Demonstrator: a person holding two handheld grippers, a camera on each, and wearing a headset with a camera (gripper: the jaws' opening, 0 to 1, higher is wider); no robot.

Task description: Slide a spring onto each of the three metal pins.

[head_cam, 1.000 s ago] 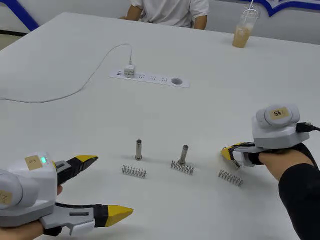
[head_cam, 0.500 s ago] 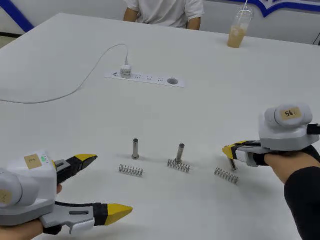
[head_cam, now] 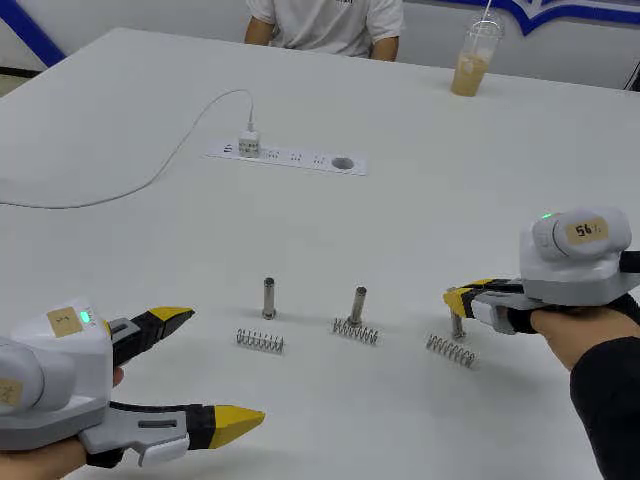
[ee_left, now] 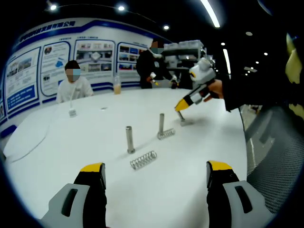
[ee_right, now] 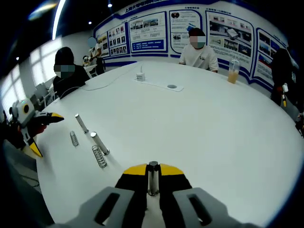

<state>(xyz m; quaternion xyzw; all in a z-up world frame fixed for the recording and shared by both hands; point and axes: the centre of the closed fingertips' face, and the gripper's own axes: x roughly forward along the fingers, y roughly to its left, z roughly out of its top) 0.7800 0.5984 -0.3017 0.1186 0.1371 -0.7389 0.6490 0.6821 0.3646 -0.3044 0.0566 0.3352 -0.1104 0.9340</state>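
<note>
Premises: meeting or demonstration room of an office or company showroom.

- Large white table (head_cam: pixel 430 140) with a rounded edge and a matt top.
- Power strip (head_cam: pixel 288 157) lying on the tabletop, with a white cable (head_cam: pixel 150 178) plugged in and trailing off to the left.
- Iced drink in a clear cup (head_cam: pixel 470 62) with a straw at the far edge. A seated person (ee_right: pixel 198 54) in a white shirt is near it.
- Walls: a curved run of printed display boards (ee_right: pixel 149 31) trimmed in blue.
- Ceiling: dark, with spotlights and strip lights (ee_left: pixel 209 12).
- Far side: shelving (ee_left: pixel 187 50) holding equipment, and a standing person (ee_left: pixel 149 66) beside it.
</note>
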